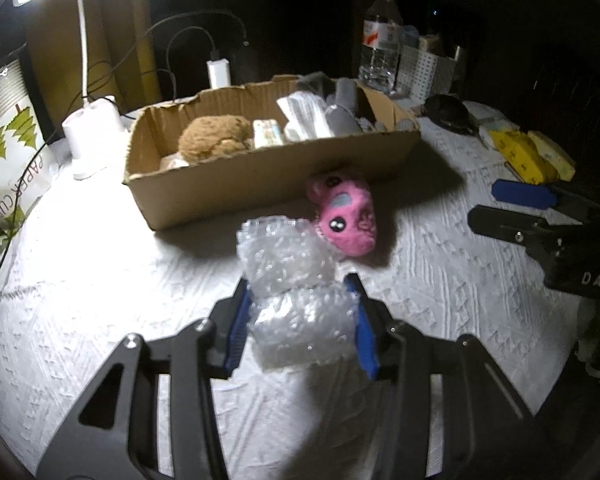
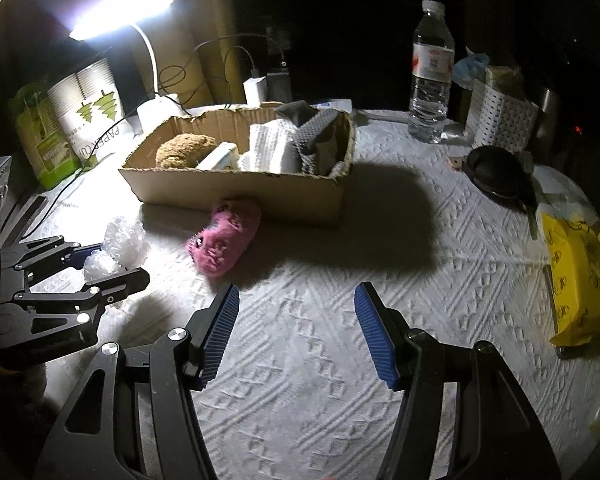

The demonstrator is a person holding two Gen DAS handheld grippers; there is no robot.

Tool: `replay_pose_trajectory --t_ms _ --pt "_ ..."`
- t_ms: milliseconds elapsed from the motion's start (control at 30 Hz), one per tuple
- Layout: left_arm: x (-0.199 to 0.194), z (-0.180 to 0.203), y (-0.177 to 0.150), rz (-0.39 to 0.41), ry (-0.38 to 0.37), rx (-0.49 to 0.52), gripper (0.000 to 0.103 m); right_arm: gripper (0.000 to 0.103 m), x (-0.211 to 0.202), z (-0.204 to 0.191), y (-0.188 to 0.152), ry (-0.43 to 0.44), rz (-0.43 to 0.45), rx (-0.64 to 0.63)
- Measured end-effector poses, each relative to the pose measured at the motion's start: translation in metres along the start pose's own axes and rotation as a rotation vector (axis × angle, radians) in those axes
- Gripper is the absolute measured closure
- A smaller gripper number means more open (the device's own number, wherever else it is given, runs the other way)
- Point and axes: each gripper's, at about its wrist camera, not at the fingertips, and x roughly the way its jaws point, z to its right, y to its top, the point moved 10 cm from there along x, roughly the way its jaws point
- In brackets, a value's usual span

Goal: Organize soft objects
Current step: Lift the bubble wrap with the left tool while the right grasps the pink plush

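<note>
My left gripper (image 1: 300,312) is shut on a roll of clear bubble wrap (image 1: 292,280), held low over the white cloth; it also shows in the right wrist view (image 2: 116,252). A pink plush toy (image 1: 346,212) lies on the cloth just beyond it, in front of a cardboard box (image 1: 228,184). The box holds a brown plush (image 1: 214,136), white cloth pieces (image 1: 304,116) and grey foam (image 1: 342,114). My right gripper (image 2: 296,320) is open and empty above the cloth, right of the pink toy (image 2: 224,240). The box (image 2: 236,192) stands beyond it.
A lamp base (image 1: 92,128), a paper-cup bag (image 1: 8,160) and cables stand left of the box. A water bottle (image 2: 432,76), a white basket (image 2: 500,116), a black object (image 2: 496,172) and a yellow packet (image 2: 576,280) are at the right.
</note>
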Motion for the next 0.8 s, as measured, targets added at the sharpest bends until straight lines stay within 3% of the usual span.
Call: replay_pose_trajectory --t_ms 800 --pt "-0.007 -0.086 0.0 0.015 0.019 -0.049 0.057 0.038 0.055 -0.072 0.032 0.034 -0.042 -0.028"
